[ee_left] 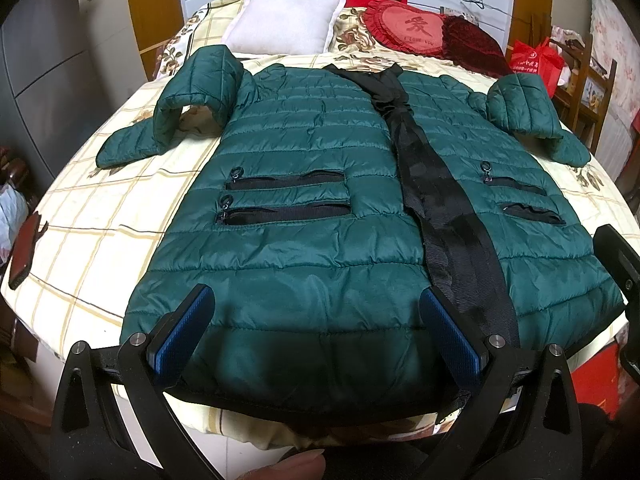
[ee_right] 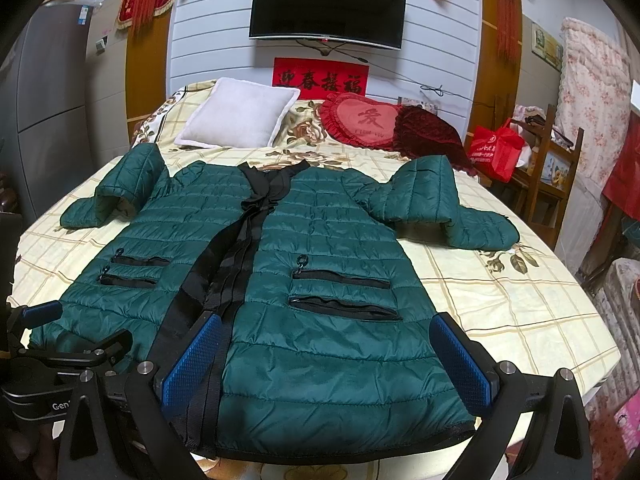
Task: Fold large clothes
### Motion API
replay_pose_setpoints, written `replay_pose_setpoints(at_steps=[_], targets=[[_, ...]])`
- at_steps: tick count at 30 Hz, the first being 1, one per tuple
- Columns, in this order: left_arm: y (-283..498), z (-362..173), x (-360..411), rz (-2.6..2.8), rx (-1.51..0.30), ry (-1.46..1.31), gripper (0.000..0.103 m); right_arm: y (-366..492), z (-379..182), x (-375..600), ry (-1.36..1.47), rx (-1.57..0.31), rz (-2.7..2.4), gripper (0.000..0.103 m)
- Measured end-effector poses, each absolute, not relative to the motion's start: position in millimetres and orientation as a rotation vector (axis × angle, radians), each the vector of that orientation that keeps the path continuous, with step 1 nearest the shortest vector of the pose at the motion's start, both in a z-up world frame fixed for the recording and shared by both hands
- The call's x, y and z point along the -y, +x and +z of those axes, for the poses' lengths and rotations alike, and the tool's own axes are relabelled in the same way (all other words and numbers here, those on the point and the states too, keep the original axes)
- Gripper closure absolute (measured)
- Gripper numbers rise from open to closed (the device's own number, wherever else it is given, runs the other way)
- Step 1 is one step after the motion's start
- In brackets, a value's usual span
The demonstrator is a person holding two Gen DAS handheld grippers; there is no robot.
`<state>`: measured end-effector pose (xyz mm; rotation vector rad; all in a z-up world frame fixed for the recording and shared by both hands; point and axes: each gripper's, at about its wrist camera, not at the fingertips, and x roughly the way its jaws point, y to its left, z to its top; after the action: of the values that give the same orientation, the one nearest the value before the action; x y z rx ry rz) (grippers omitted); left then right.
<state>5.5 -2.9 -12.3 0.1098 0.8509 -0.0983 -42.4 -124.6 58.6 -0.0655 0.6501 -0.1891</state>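
Note:
A dark green quilted jacket (ee_left: 320, 168) (ee_right: 320, 248) lies flat, front up, on the bed, its black zip band (ee_left: 436, 200) (ee_right: 224, 264) running down the middle. Both sleeves (ee_left: 188, 92) (ee_right: 436, 196) are bent back at the elbows. My left gripper (ee_left: 316, 304) is open above the hem on the jacket's left half, blue pads (ee_left: 180, 332) wide apart. My right gripper (ee_right: 326, 332) is open above the hem on the right half, nothing between its fingers (ee_right: 464, 364). The left gripper's fingertip (ee_right: 40, 312) shows at the right wrist view's left edge.
A white pillow (ee_left: 284, 20) (ee_right: 240, 114), a red heart cushion (ee_left: 404, 26) (ee_right: 364, 122) and a maroon cloth (ee_right: 432, 136) lie at the head of the bed (ee_left: 100, 216). A red bag (ee_right: 496, 148) sits on wooden furniture at the right. A dark phone (ee_left: 24, 256) lies at the bed's left edge.

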Motion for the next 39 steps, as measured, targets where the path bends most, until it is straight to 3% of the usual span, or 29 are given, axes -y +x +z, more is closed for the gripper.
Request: replay_pose_setpoints(at_steps=[39], targets=[[6.3, -12.3, 1.4, -0.101, -0.856, 0.105, 0.0, -43.1, 59.1, 124.4, -0.068, -0.65, -0.189, 0.0]])
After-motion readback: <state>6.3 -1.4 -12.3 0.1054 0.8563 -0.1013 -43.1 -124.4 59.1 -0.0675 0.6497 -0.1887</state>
